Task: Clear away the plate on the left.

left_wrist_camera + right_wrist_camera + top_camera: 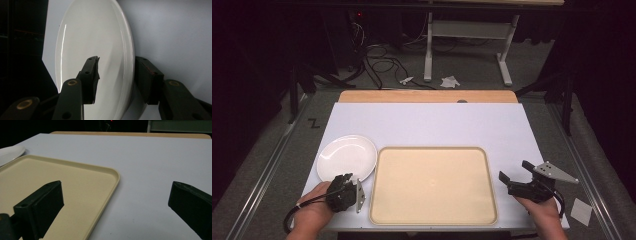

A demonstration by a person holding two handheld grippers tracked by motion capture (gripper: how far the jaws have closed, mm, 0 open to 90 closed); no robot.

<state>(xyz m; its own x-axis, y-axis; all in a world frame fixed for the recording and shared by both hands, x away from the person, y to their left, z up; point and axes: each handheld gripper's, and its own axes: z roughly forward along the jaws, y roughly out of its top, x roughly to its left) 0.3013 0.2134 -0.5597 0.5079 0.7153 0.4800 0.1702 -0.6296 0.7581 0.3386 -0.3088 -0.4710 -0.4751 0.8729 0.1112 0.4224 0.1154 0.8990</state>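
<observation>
The left gripper (116, 75) is straddling the near rim of the white plate (347, 157), jaws not yet pinching; the plate is lying left of the tray (432, 184), while the right gripper (517, 172) is hovering spread wide beside the tray's right edge

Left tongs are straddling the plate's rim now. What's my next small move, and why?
Probably finish closing the left tongs on the white plate. Its rim sits between the jaws, one over the plate face and one outside the rim, with a gap showing. The tray lies right beside it, and the right tongs wait open.
</observation>
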